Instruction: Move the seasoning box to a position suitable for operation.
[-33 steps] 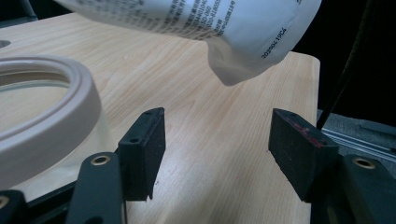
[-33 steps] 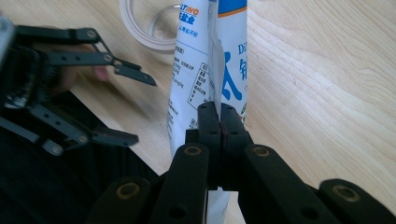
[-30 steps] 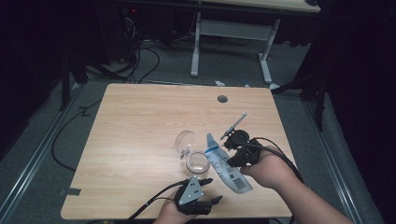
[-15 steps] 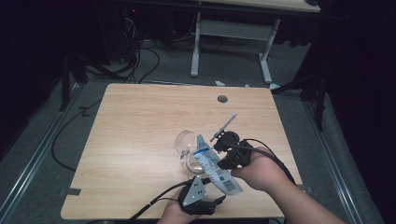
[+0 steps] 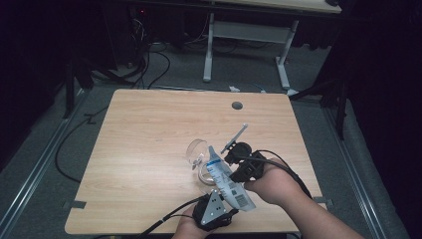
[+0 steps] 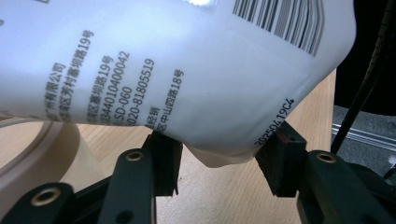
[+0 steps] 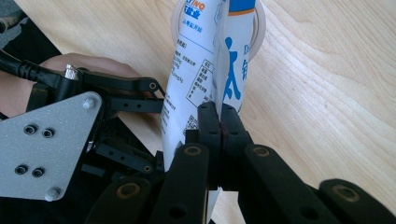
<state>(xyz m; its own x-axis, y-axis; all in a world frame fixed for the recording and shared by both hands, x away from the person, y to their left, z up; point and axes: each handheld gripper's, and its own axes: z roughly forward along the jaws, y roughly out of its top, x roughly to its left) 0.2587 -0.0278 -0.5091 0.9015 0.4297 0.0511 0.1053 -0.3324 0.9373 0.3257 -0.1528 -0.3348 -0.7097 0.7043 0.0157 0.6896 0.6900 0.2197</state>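
A white pouch [image 5: 226,181] with blue print and a barcode hangs tilted above the table's near edge. My right gripper [image 5: 227,165] is shut on the pouch's side seam [image 7: 219,100], jaws pressed together. My left gripper [image 5: 225,205] points up at the pouch's bottom end [image 6: 187,70]. Its jaws have just been closing, and the bottom corner sits between the pads [image 6: 164,156] without a clear squeeze. A clear glass [image 5: 196,151] lies on its side just behind the pouch, its rim [image 7: 258,21] showing past it.
A thin stick with a pale tip [image 5: 236,137] lies on the wooden table [image 5: 149,129] behind my right hand. A round cable hole [image 5: 237,105] sits near the far edge. The left gripper's grey plate [image 7: 46,140] is close beside my right jaws.
The right hand has carried the pouch left and toward the near edge, down onto the left gripper. The left hand has stayed in place.
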